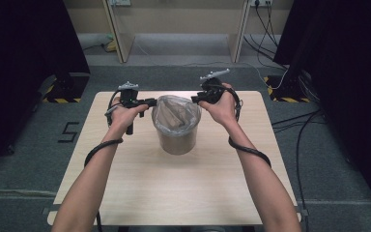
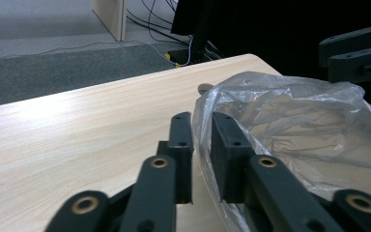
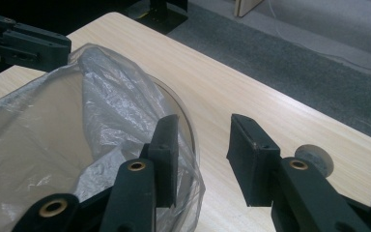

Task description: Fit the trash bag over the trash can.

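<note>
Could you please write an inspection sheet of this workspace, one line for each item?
Surface: light wooden table, bare around the bin.
Job's things: round bin upright at the table's middle, lined with a clear plastic bag whose edge stands loosely above the rim.
Clutter: nothing seen on the table.
Grippers: left hand-held gripper has its jaws on either side of the bag's edge, narrowly apart; right hand-held gripper is open, one jaw against the bag at the rim, the other outside over the table.
Cables: a black cable loops around each forearm; more cables lie on the floor at the right.
Surroundings: grey carpet, dark curtains at both sides, wooden furniture behind.
</note>
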`<control>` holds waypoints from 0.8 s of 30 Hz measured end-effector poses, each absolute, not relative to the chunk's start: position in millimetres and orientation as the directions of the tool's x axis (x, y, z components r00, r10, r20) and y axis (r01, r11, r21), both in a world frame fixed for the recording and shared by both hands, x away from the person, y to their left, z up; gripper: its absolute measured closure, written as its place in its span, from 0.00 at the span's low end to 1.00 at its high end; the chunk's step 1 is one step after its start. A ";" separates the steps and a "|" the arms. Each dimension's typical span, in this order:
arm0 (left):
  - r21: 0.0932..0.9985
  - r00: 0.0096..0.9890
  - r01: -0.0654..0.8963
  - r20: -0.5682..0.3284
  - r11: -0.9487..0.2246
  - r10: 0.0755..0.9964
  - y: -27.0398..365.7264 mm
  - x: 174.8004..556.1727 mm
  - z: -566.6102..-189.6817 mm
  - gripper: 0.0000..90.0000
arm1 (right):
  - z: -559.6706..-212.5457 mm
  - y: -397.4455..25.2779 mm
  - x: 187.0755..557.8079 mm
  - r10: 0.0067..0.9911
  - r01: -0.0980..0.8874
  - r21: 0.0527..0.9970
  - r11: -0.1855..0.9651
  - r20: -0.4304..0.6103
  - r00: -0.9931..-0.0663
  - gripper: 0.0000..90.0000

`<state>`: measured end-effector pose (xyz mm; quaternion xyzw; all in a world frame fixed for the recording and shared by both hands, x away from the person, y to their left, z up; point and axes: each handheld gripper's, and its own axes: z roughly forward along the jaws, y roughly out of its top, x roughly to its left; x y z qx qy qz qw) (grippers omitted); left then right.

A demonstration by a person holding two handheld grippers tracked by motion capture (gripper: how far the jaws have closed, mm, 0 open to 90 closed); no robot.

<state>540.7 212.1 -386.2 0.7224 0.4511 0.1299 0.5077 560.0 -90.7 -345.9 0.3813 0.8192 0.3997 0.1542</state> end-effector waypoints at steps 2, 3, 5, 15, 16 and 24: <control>0.851 0.558 0.519 -0.268 -0.078 0.785 211.1 541.2 -385.7 0.91 | -347.2 -89.1 562.8 0.748 0.508 0.766 0.394 0.054 -0.662 0.74; 0.852 0.559 0.518 -0.268 -0.078 0.785 210.6 541.6 -385.5 0.92 | -348.0 -88.3 564.3 0.745 0.510 0.761 0.400 0.054 -0.665 0.77; 0.853 0.558 0.515 -0.264 -0.079 0.786 210.1 542.2 -384.8 0.94 | -349.5 -87.7 566.2 0.742 0.516 0.754 0.407 0.057 -0.668 0.80; 0.857 0.547 0.509 -0.251 -0.080 0.798 207.7 545.6 -388.3 0.99 | -352.8 -83.7 568.2 0.720 0.517 0.746 0.421 0.073 -0.690 1.00; 0.856 0.547 0.510 -0.250 -0.081 0.799 207.4 545.8 -388.5 0.99 | -353.0 -84.0 568.3 0.724 0.518 0.746 0.418 0.071 -0.687 1.00; 0.859 0.547 0.503 -0.233 -0.093 0.804 202.6 548.8 -387.9 1.00 | -359.9 -89.2 569.4 0.749 0.528 0.746 0.405 0.060 -0.659 1.00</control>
